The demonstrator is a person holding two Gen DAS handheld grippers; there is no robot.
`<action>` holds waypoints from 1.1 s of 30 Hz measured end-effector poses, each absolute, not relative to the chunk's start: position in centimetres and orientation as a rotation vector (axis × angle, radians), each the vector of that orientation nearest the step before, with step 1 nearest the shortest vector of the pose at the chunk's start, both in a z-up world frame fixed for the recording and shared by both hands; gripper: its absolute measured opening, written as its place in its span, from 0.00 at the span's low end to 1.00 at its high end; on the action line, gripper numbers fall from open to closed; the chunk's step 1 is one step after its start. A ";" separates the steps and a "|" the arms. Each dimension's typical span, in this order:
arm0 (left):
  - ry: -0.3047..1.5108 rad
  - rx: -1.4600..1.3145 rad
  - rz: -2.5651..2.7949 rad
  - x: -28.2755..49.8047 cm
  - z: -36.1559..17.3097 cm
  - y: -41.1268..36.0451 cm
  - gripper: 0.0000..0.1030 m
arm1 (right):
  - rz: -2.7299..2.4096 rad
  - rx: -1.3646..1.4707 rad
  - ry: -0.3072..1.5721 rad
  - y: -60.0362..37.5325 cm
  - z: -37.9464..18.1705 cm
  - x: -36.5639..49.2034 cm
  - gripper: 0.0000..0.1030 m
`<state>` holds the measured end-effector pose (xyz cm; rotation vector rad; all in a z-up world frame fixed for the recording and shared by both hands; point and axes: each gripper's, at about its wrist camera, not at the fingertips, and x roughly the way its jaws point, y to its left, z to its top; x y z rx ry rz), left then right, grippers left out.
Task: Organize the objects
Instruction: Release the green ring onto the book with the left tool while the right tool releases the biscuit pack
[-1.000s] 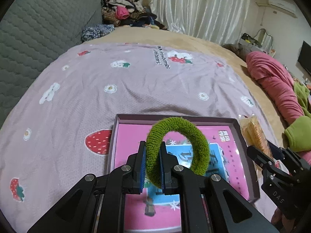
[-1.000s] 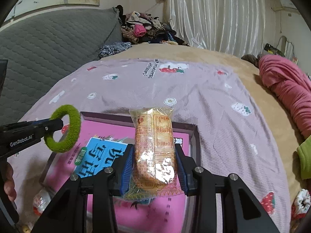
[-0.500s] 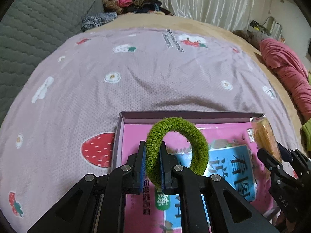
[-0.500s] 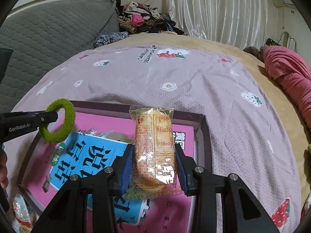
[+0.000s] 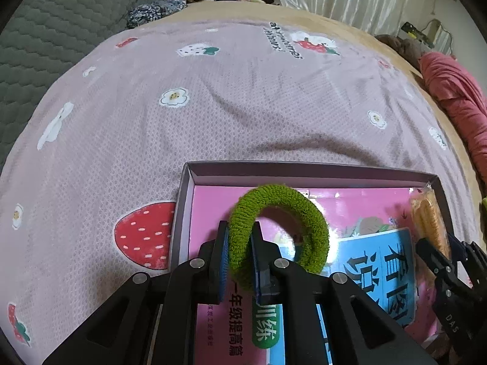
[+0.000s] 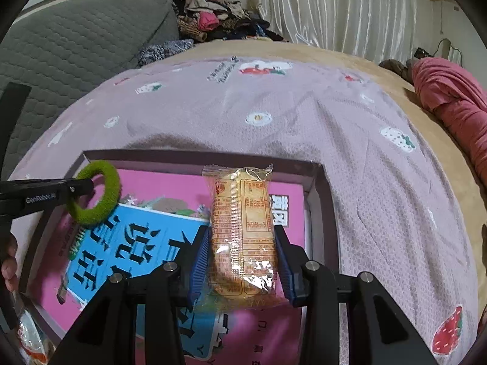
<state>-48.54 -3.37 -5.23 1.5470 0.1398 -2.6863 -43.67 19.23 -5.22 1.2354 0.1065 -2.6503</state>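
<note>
Left wrist view: the left gripper (image 5: 239, 255) was clamped on the green hair tie (image 5: 278, 232), held above the left part of the box (image 5: 304, 172) lying on the bed (image 5: 213, 91). The placing step seemed in hand; next it would need to sink to the pink book (image 5: 210, 210) inside and let go. Compared with a second earlier, the box loomed larger and nearer.

Right wrist view: the right gripper (image 6: 242, 260) grasped the snack packet (image 6: 242, 228) over the box's right side, by its wall (image 6: 316, 200). It too sat lower than before, and wanted only a short descent before release.
</note>
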 end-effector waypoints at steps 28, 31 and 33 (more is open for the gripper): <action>0.106 1.492 -2.722 -46.4 -2.3 -3.5 0.73 | -2.658 1.171 0.083 19.7 -3.4 -42.4 0.59; 0.104 1.481 -2.723 -45.6 -1.6 -3.7 0.75 | -2.659 1.147 0.082 19.6 -2.6 -41.8 0.60; 0.096 1.461 -2.723 -44.9 -1.1 -3.8 0.76 | -2.668 1.133 0.075 19.7 -2.1 -41.4 0.62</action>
